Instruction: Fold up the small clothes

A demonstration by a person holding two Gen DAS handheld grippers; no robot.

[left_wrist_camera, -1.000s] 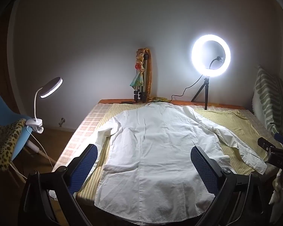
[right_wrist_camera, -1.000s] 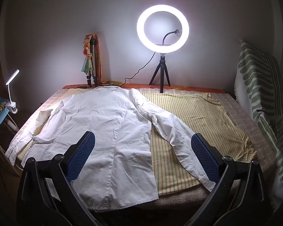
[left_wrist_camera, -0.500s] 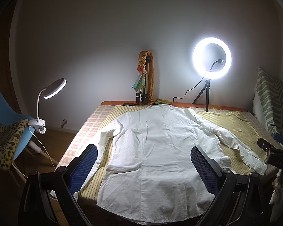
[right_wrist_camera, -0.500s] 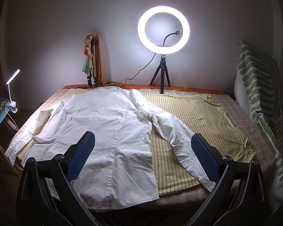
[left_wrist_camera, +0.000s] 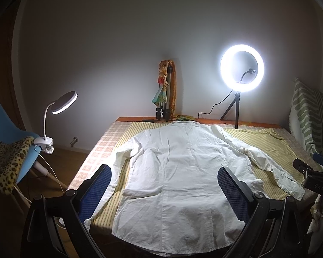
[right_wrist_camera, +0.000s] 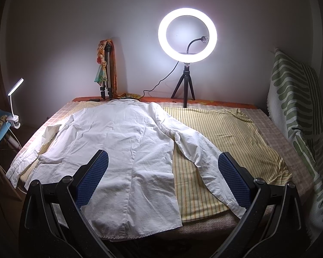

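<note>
A white long-sleeved shirt (left_wrist_camera: 180, 172) lies spread flat, back up, on a yellow striped cloth (left_wrist_camera: 267, 142) that covers the bed, collar toward the wall and hem at the near edge. Its right sleeve (right_wrist_camera: 196, 150) runs diagonally toward the near right corner. Its left sleeve (right_wrist_camera: 32, 161) reaches the left edge of the bed. My left gripper (left_wrist_camera: 163, 182) hovers open above the hem, blue pads wide apart and nothing between them. Over the shirt's right side and sleeve, my right gripper (right_wrist_camera: 162, 172) is also open and holds nothing. The right gripper (left_wrist_camera: 312, 176) shows at the right edge of the left wrist view.
A lit ring light on a small tripod (right_wrist_camera: 187, 36) stands at the far edge of the bed, beside a folded tripod draped with scarves (right_wrist_camera: 106, 68). A clip lamp (left_wrist_camera: 60, 105) and blue chair (left_wrist_camera: 8, 142) stand left. A green-patterned blanket (right_wrist_camera: 301, 116) hangs right.
Both views have tilted slightly upward and pulled back a little, so the shirt sits lower in frame. The shirt has not moved and both grippers stay open.
</note>
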